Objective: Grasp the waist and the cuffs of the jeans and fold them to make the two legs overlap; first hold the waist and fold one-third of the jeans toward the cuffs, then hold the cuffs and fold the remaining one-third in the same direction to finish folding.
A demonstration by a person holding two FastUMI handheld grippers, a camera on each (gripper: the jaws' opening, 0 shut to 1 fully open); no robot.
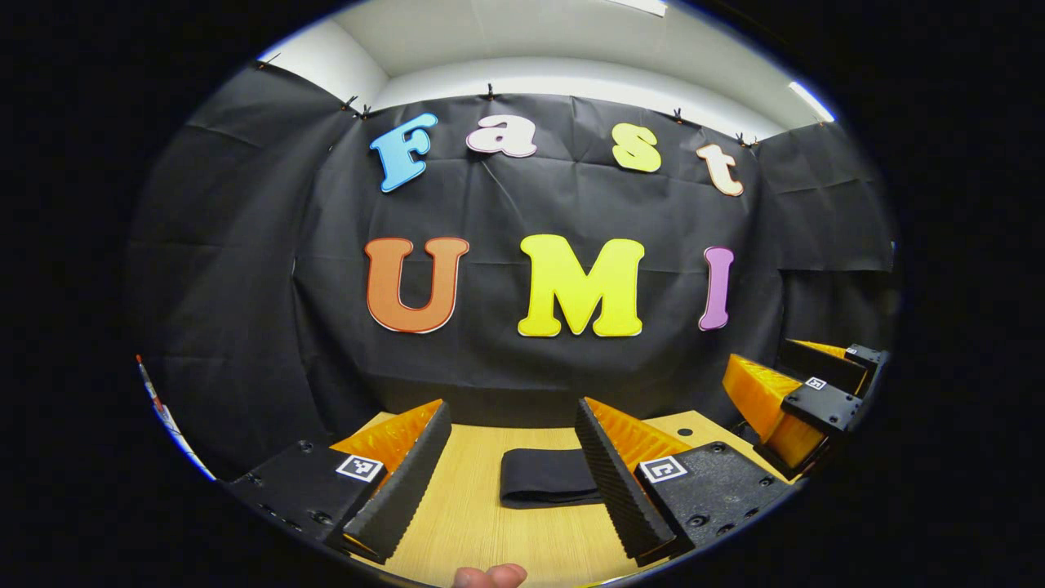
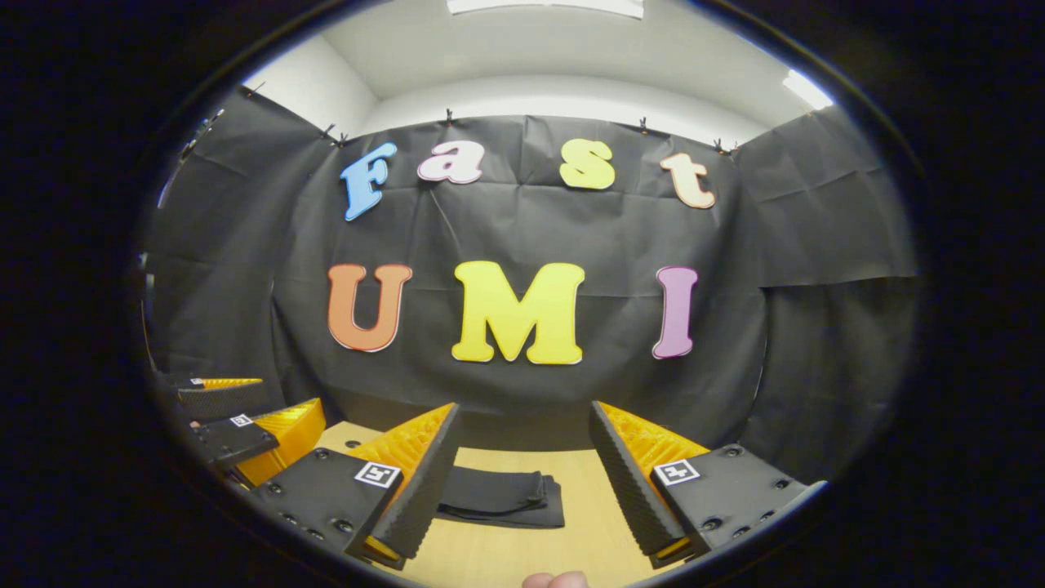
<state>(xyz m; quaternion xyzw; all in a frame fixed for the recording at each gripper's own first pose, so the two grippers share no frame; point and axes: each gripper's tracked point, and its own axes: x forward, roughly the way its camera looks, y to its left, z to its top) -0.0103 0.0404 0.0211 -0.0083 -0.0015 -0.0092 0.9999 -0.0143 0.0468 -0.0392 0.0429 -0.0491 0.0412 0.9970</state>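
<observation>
One counter (image 1: pixel 482 523) of pale wood-grain laminate, flat and smooth, carries everything; it also shows in the right gripper view (image 2: pixel 522 547). Near its far right edge in the left gripper view sits one small dark round hole (image 1: pixel 684 431).

On it lies one pair of jeans (image 1: pixel 545 478), dark, almost black cloth folded into a flat, compact rectangle with soft rounded edges and stacked layers visible along its side. From the left gripper view it rests on the counter ahead, between the fingers and partly hidden by the right-hand one. In the right gripper view the jeans (image 2: pixel 502 498) lie just past the left-hand finger, which covers one end.

There are two tools. The left tool (image 1: pixel 510 482) stands with its jaws spread wide, holding nothing; each of its two fingers is an orange ribbed plastic wedge faced with a black, finely serrated pad and mounted on a matte black block bearing one small square black-and-white marker. It appears again at the left of the right gripper view (image 2: pixel 237 416). The right tool (image 2: pixel 522 490) is built alike, likewise spread apart and empty, and shows at the right of the left gripper view (image 1: pixel 804 400).

One fingertip (image 1: pixel 490 576) peeks at the bottom edge of the left gripper view, and another fingertip (image 2: pixel 555 581) in the right gripper view.
</observation>
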